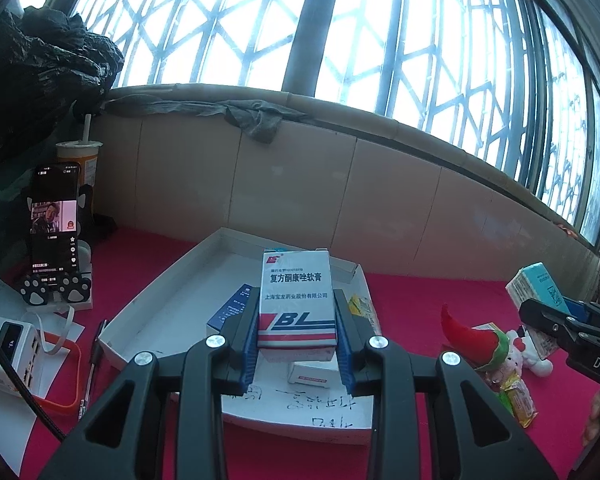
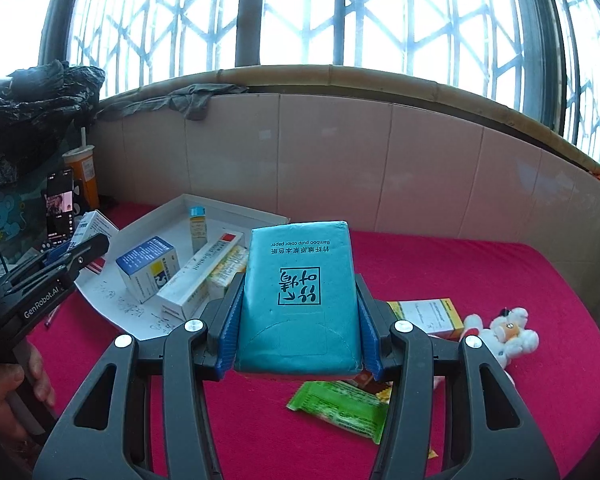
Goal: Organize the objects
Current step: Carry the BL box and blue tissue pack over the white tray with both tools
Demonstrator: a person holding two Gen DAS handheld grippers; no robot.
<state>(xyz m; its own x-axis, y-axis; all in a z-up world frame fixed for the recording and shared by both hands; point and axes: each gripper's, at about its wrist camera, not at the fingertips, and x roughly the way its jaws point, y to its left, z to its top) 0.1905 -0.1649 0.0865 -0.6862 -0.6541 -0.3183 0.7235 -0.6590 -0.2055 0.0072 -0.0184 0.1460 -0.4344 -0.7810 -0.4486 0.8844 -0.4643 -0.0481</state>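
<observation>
My left gripper (image 1: 298,312) is shut on a white medicine box (image 1: 297,300) with red and blue stripes, held above the white cardboard tray (image 1: 168,280). In the right wrist view that gripper (image 2: 74,252) hangs over the tray's (image 2: 112,292) left side with the box (image 2: 94,226). My right gripper (image 2: 298,304) is shut on a teal tissue pack (image 2: 298,296), held over the red cloth to the right of the tray. The left wrist view shows the right gripper (image 1: 540,312) with the tissue pack (image 1: 534,286) at the far right. Several medicine boxes (image 2: 148,268) lie in the tray.
A phone on a paw stand (image 1: 54,220), a drink cup (image 1: 78,160) and a power bank (image 1: 12,348) stand at the left. A plush toy (image 2: 504,334), a yellow box (image 2: 432,314) and a green snack packet (image 2: 340,406) lie on the red cloth (image 2: 500,264). A tiled wall runs behind.
</observation>
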